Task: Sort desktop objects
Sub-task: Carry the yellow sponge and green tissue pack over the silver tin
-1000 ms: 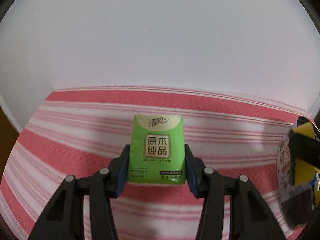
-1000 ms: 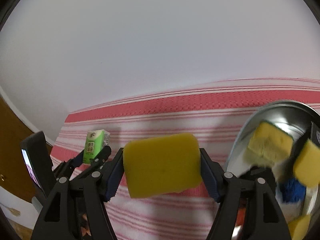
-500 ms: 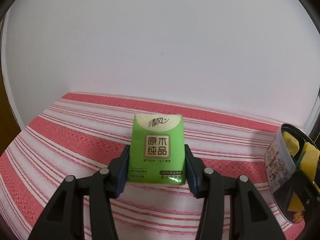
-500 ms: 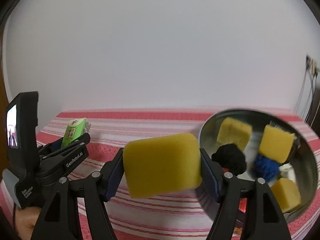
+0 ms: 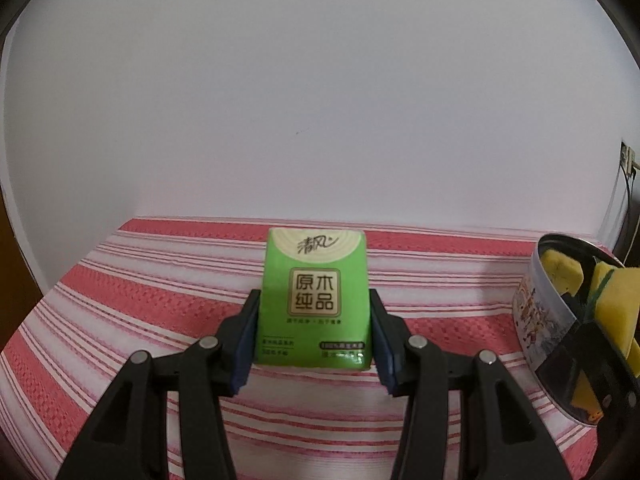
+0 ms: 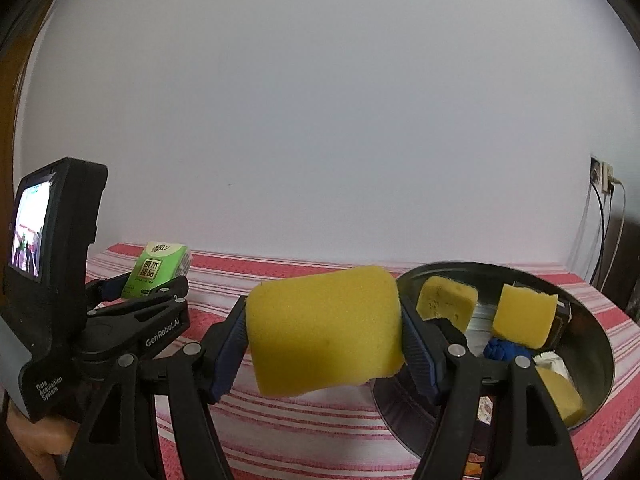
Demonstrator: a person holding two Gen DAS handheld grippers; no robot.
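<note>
meanwhile the right gripper [image 6: 323,334] pinched a yellow sponge [image 6: 324,330] above the striped cloth [image 6: 280,420], the metal tin [image 6: 592,344] at its 3 o'clock. the left gripper [image 5: 314,334] clamped a green tissue pack [image 5: 314,298]. likely risk: the squashy sponge catching the tin's rim and tumbling outside.

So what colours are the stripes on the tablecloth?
Red and white stripes on the tablecloth, clearest in the left wrist view.
</note>
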